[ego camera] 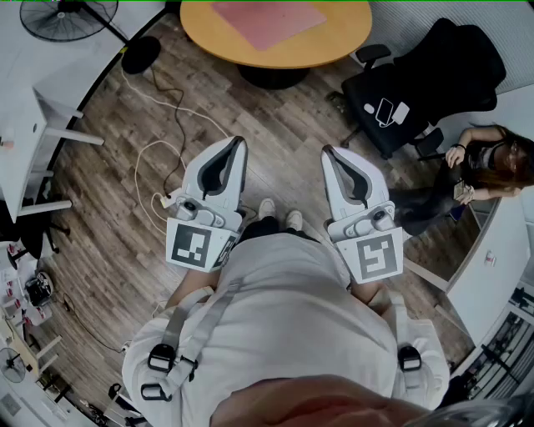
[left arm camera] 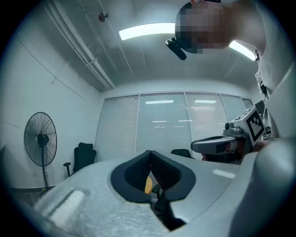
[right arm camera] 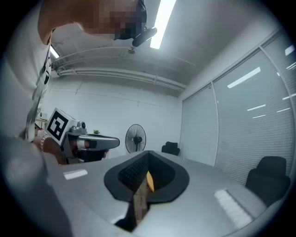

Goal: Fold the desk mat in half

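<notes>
The pink desk mat [ego camera: 267, 21] lies flat on a round wooden table [ego camera: 334, 46] at the top of the head view, well ahead of both grippers. I hold my left gripper [ego camera: 234, 145] and my right gripper [ego camera: 328, 153] side by side at waist height, both pointing level toward the table. In the left gripper view the jaws [left arm camera: 149, 152] meet at their tips with nothing between them. The same holds in the right gripper view [right arm camera: 147, 152]. An orange sliver of the table [left arm camera: 148, 185] shows through each pair of jaws.
A black office chair [ego camera: 425, 75] stands right of the table, and a seated person [ego camera: 492, 163] is beyond it. A floor fan [ego camera: 62, 17] and a white desk [ego camera: 21, 142] are at the left. Cables [ego camera: 154, 167] trail over the wooden floor.
</notes>
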Motion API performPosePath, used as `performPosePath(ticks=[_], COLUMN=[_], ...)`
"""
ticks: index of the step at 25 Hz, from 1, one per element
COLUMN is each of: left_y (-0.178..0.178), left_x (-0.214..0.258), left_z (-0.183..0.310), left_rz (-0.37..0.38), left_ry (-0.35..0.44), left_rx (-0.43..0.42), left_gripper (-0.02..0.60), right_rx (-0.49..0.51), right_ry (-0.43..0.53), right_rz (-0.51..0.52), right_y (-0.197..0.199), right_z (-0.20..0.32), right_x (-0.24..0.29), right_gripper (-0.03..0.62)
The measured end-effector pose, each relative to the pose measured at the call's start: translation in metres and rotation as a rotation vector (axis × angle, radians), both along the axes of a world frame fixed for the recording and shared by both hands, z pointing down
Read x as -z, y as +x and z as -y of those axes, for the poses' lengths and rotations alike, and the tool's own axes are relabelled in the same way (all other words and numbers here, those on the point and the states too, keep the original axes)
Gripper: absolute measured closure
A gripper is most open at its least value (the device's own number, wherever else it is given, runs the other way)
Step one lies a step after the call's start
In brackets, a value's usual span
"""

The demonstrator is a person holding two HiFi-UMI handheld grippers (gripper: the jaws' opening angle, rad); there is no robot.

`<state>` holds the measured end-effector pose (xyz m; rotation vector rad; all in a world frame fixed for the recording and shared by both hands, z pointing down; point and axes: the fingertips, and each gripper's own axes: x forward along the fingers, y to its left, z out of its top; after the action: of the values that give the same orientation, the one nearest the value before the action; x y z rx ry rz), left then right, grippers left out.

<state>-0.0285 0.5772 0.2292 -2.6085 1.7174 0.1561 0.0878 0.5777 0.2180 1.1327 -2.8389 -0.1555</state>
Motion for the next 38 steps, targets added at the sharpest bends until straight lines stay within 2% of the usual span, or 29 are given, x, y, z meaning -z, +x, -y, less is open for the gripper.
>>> performPosePath(ticks=[6,12,23,38], left_y=[-0.008,-0.029,-0.055,-0.063], left_x=[0.001,-0.002,-0.013,-0.026], left_z=[-0.006,-0.003,0.002,0.063], left_rz=[-0.005,-0.012,-0.009,-0.010], left_ry=[0.004,-0.007,-0.016,-0.036], left_rx=[0.018,0.016,-0.001,-0.009], left_gripper=[0.578,0.578,0.578,0.578], right_rx=[0.003,0.021,-0.009,-0.033], right_ry=[0.018,0.034,0.004,-0.023], right_rz=[-0.003,-0.002,-0.006,-0.014], right_y=[-0.006,-0.031,-0.056,-0.058], right_z=[0.001,0.003,0.005,0.069], right_x=[0.006,0.011,-0.001,-0.016], right_gripper=[0.590,0.589,0.589,0.589])
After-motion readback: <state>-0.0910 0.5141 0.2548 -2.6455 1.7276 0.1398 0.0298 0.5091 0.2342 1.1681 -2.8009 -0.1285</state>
